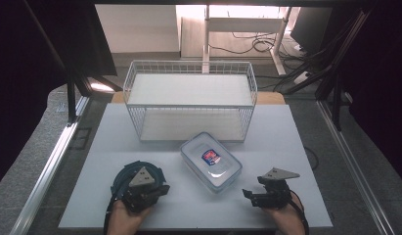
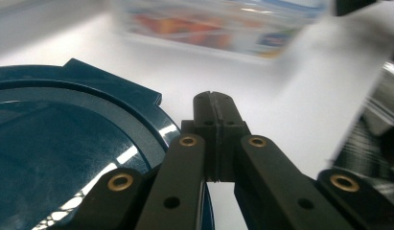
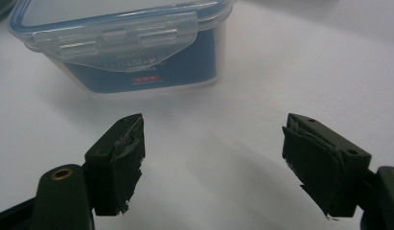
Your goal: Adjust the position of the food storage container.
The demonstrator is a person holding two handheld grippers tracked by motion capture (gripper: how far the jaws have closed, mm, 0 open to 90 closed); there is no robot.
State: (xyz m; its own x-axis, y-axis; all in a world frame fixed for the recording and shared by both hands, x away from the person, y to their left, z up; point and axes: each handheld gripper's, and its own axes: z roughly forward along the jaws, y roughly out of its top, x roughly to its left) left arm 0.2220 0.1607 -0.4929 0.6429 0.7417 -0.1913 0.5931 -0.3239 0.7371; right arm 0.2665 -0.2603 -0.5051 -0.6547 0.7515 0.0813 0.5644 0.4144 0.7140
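With my left gripper (image 2: 215, 103) pressed together beside the blue plate (image 1: 121, 177) and my right gripper (image 3: 214, 163) spread, I'd approach the lidded container (image 1: 211, 160) squarely from 4 o'clock, centring its latch.

The right gripper (image 3: 214, 158) gapes empty at the bottom; a lidded plastic box (image 3: 132, 45) sits upper left on the white counter (image 3: 300, 62).

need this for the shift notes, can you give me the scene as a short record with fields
surface: white table
rack: white wire shelf rack at the far side, both levels bare
container: clear lidded food box, mid-table, lid clipped on
plate: dark blue round plate under the left gripper
left gripper: jaws shut, over the plate's edge
right gripper: jaws open, nothing between them, facing the box
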